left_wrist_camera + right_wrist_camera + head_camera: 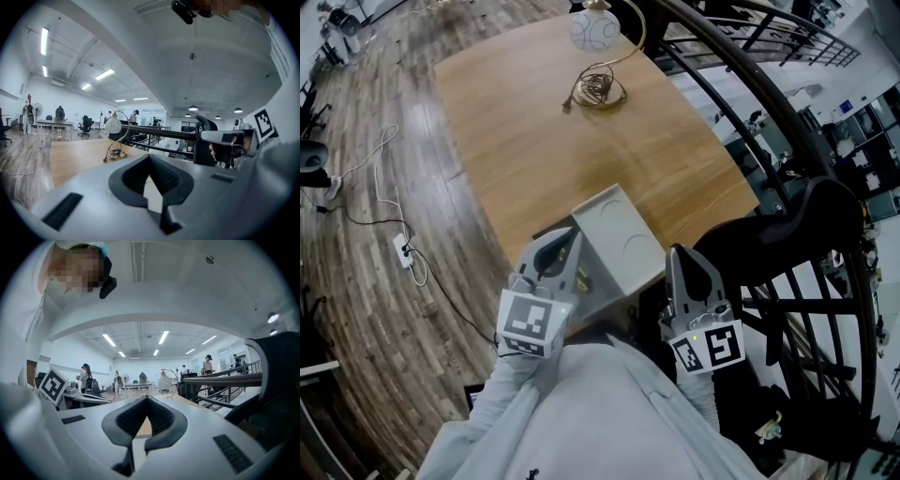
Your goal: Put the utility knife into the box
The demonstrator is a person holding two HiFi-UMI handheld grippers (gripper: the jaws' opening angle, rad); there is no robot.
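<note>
A grey box (614,234) stands at the near edge of the wooden table (534,122). No utility knife shows in any view. My left gripper (569,244) is held close to my body with its tips at the box's left side. In the left gripper view its jaws (150,159) meet at the tips, shut, with nothing visibly held. My right gripper (680,255) sits just right of the box, off the table's corner. The right gripper view shows it (146,401) shut and empty as well.
A desk lamp with a round white shade (595,30) and a coiled cable (598,89) stand at the table's far end. A dark curved railing (769,112) and a black chair (825,225) crowd the right side. A power strip (405,251) lies on the floor at left.
</note>
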